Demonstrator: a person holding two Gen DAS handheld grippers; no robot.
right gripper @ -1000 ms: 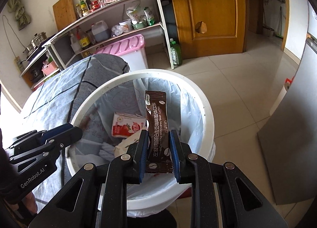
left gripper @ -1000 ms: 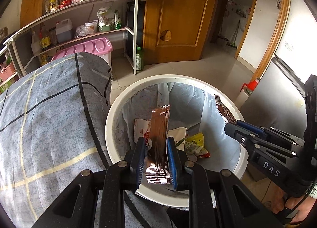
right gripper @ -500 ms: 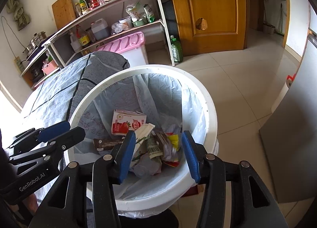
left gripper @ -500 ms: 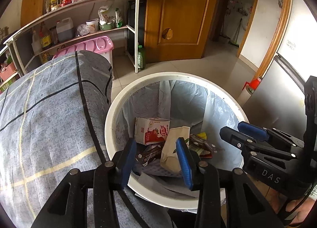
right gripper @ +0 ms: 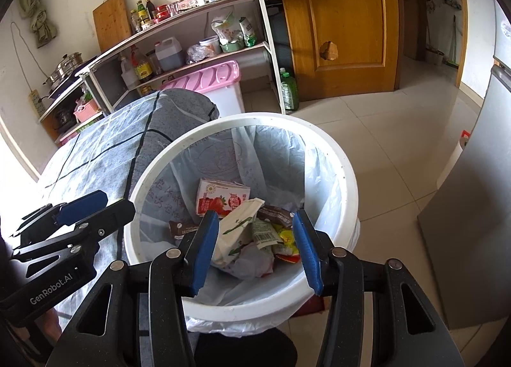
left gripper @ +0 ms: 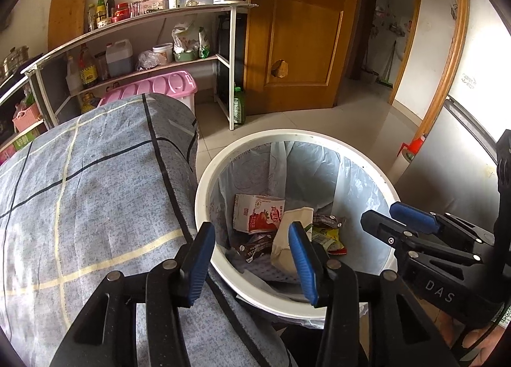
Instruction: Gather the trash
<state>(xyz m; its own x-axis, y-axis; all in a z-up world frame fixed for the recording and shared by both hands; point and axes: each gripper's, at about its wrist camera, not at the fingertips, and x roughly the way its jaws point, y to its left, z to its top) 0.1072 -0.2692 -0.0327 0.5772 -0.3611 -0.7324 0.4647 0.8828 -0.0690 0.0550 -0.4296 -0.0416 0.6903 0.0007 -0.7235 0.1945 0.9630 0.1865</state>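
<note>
A white bin [left gripper: 207, 188] [right gripper: 346, 175] lined with a pale plastic bag stands on the floor beside the table. Inside lie a strawberry milk carton [left gripper: 258, 212] [right gripper: 220, 196], a cream pouch [left gripper: 287, 239] [right gripper: 238, 226], brown sachets [left gripper: 252, 247] [right gripper: 274, 213] and yellow wrappers [right gripper: 284, 247]. My left gripper [left gripper: 252, 255] hovers over the bin's near rim, its jaws opening with nothing between them. My right gripper [right gripper: 255, 244] hangs over the bin, open and empty. Each gripper also shows in the other's view, the right gripper [left gripper: 399, 223] and the left gripper [right gripper: 95, 207].
A table under a grey checked cloth [left gripper: 89, 194] touches the bin's left side. Behind stand a shelf rack [left gripper: 153, 35] with bottles and a kettle, a pink-lidded box [left gripper: 153, 89], a wooden door [left gripper: 303, 28] and a grey cabinet [right gripper: 479, 207] at right.
Both grippers opened and let go of the brown sachets they held upright; the sachets now lie in the bin. The left gripper shifted slightly left, toward the table edge.
</note>
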